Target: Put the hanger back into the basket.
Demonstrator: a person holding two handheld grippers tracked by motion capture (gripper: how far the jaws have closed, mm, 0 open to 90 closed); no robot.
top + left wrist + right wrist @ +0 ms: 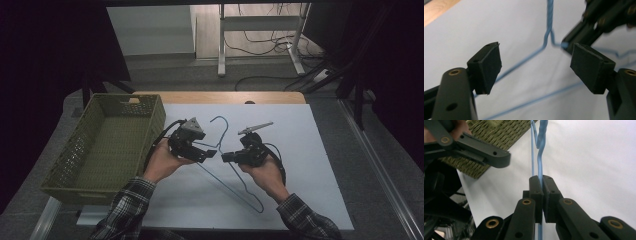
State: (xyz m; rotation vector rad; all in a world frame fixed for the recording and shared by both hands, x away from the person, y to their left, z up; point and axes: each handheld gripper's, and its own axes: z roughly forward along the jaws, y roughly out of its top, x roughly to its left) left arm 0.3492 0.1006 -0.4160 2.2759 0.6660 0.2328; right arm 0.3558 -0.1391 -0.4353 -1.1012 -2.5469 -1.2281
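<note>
The right tool (541, 195) is clenched on the blue wire hanger (227, 172), which is half-lifted over the white worktop (310, 150). The left tool (536, 67) is released, with nothing between its pads. With one thin-wire grip, the hanger could pivot, slip out, or snag the basket (107, 145).

No text, label, brand, number or sign can be read in any of the three views: nothing is printed on the things in sight or on the surface under them.
</note>
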